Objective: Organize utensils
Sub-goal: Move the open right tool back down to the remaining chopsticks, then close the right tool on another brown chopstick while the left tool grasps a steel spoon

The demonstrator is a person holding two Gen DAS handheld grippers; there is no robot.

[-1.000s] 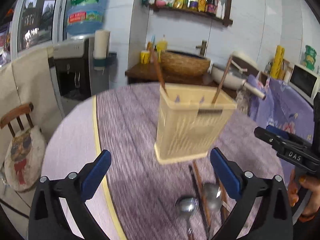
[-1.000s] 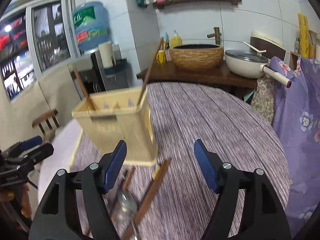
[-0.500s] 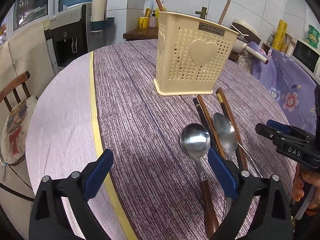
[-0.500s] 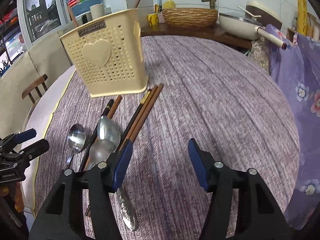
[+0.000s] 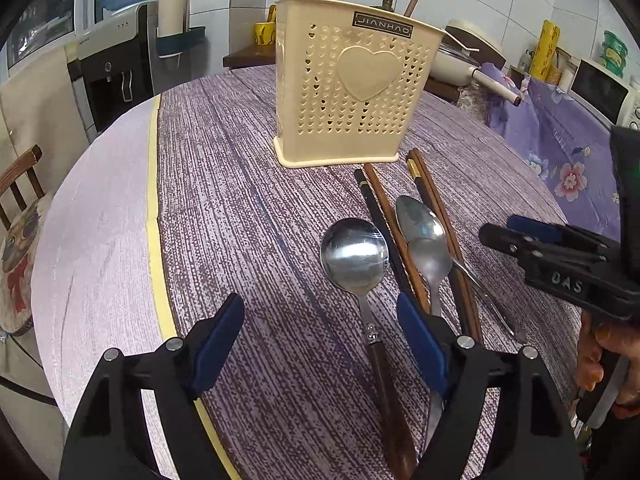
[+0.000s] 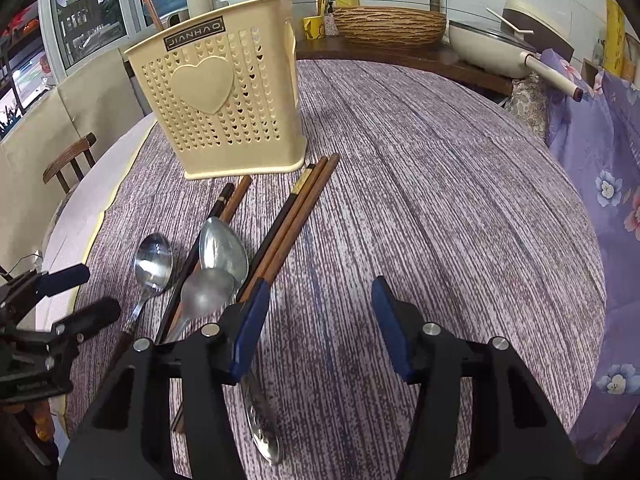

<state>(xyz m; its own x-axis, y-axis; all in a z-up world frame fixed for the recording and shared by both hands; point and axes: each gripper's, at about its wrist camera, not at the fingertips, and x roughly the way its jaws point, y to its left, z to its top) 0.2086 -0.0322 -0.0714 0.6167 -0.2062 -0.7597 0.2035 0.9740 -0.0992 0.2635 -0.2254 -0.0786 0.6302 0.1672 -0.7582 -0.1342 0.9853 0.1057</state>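
Note:
A cream perforated utensil holder with a heart on its side stands upright on the round table; it also shows in the right wrist view. Two chopsticks stick out of its top. In front of it lie a round spoon with a dark handle, two overlapping metal spoons, and several brown and black chopsticks. My left gripper is open and empty, low over the table before the round spoon. My right gripper is open and empty, just right of the chopsticks.
The table has a purple striped cloth and a yellow-edged bare rim on the left. A wooden chair stands left of it. A counter with a woven basket and a pan is behind; floral fabric hangs right.
Both grippers have dropped lower and tilted down toward the table, so the spoons and chopsticks now lie close in front. The holder has not moved. Both grippers stay open.

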